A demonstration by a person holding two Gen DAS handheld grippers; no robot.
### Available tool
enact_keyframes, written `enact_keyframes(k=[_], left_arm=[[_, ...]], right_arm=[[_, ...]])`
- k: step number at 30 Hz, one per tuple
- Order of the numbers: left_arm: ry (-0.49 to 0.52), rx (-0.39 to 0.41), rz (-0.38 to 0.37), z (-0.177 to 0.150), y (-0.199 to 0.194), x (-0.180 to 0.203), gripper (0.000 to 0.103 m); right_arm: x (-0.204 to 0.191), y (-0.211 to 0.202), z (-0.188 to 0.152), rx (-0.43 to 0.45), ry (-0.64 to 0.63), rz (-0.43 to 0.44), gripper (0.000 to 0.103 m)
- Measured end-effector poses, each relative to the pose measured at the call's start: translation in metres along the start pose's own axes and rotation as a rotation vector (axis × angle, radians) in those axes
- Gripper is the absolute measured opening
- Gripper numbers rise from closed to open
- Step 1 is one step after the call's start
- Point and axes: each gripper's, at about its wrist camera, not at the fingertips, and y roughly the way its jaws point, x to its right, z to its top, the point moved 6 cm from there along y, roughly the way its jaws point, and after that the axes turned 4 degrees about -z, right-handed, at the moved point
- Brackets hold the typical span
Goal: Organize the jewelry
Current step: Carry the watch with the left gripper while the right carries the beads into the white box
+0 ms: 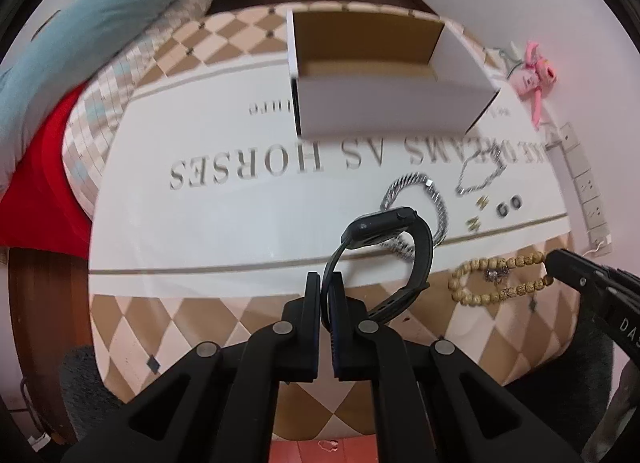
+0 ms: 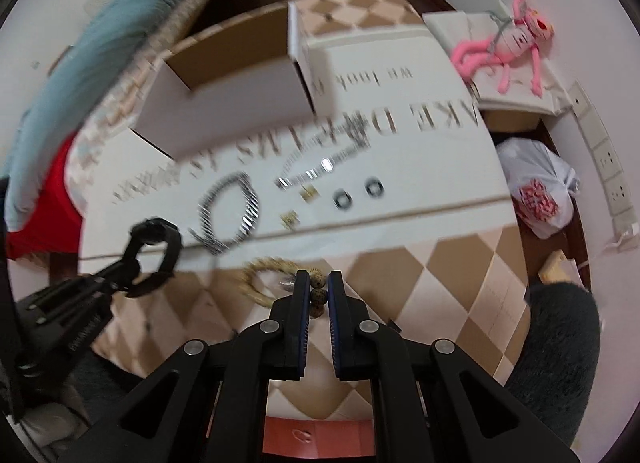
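Observation:
My left gripper (image 1: 327, 283) is shut on the strap of a black smartwatch (image 1: 384, 229), which it holds above the table's near part. It also shows in the right wrist view (image 2: 154, 241). My right gripper (image 2: 319, 283) is shut on a wooden bead bracelet (image 2: 260, 279), seen in the left wrist view (image 1: 496, 281) too. An open white cardboard box (image 1: 380, 75) stands at the far side of the table. A silver chain bracelet (image 1: 416, 203), a thin silver chain (image 1: 476, 179), two gold earrings (image 1: 478, 213) and two dark rings (image 1: 508, 205) lie on the table.
The table (image 1: 220, 223) has a white cloth with lettering and a tan diamond border. A pink plush toy (image 2: 504, 47) lies at the far right. A white plastic bag (image 2: 536, 187) sits on the floor right of the table. A bed with a blue blanket (image 1: 80, 43) is on the left.

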Motion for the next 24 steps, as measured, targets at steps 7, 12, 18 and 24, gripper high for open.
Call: enact_keyframes(k=[7, 12, 18, 24], left_arm=[[-0.017, 0.084, -0.035, 0.033, -0.046, 0.005, 0.002], [-0.015, 0.140, -0.058, 0.080, -0.068, 0.006, 0.002], [-0.019, 0.141, -0.063, 0.138, -0.055, -0.001, 0.002], [-0.018, 0.063, -0.061, 0.172, -0.016, -0.005, 0.002]], right_arm=[[-0.020, -0.044, 0.041, 0.087, -0.062, 0.063, 0.009], [-0.039, -0.085, 0.092, 0.174, -0.103, 0.111, 0.009], [-0.065, -0.095, 0.160, 0.223, -0.168, 0.112, 0.009], [-0.079, -0.047, 0.202, 0.143, -0.196, 0.086, 0.009]])
